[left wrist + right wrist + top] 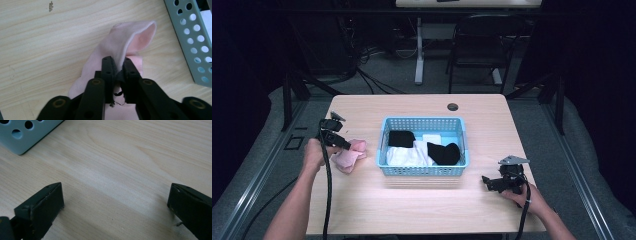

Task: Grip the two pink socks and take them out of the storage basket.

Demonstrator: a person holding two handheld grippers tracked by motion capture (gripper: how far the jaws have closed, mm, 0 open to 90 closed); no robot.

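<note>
A pink sock point(349, 155) lies on the wooden table point(412, 205) just left of a blue perforated basket point(422, 171). My left gripper point(344, 145) comes down on it from the left. In the left gripper view the two jaws stand nearly together, with the gripper point(117, 61) pinching a raised fold of the pink sock point(117, 47); its cuff arches up beyond the tips, and the basket wall point(190, 37) is at the right. My right gripper point(486, 181) rests low near the table's front right. Its jaws are spread wide over bare wood point(116, 195), open, holding nothing.
The basket holds a black sock point(401, 138), white socks point(407, 156) and another black sock point(443, 152). A basket corner point(22, 135) shows in the right gripper view. A cable hole point(453, 107) sits near the table's far edge. A chair point(482, 45) stands beyond the table.
</note>
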